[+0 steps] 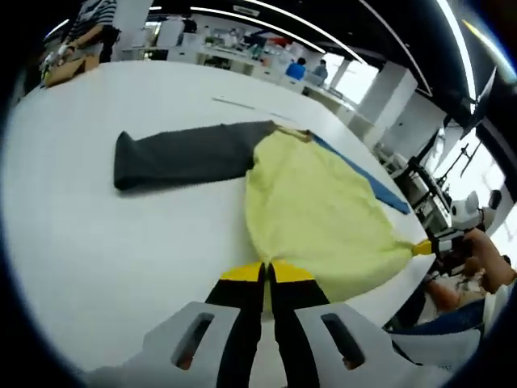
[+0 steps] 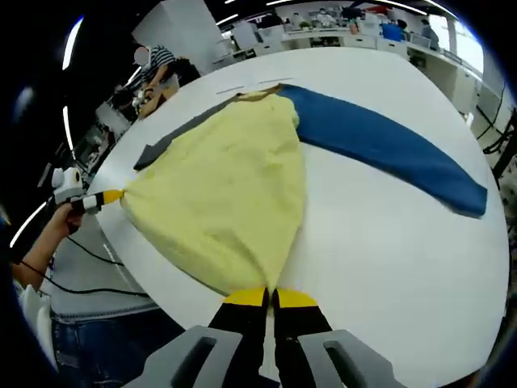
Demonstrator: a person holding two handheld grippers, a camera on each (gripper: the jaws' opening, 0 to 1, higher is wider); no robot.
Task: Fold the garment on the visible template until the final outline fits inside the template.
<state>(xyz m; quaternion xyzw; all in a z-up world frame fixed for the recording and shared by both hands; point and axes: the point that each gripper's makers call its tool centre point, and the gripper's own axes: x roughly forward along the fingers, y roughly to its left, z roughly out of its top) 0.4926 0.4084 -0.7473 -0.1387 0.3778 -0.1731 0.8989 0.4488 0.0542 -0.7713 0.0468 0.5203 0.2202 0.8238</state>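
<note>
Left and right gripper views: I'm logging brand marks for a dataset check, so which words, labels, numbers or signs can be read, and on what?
None can be read.
Yellow garment body: plain, no print or tag showing.
Dark grey sleeve and blue sleeve: plain.
White round table: faint thin marks near its far edge, too small to read.
Left gripper and right gripper: no lettering on the yellow-tipped black jaws.
</note>
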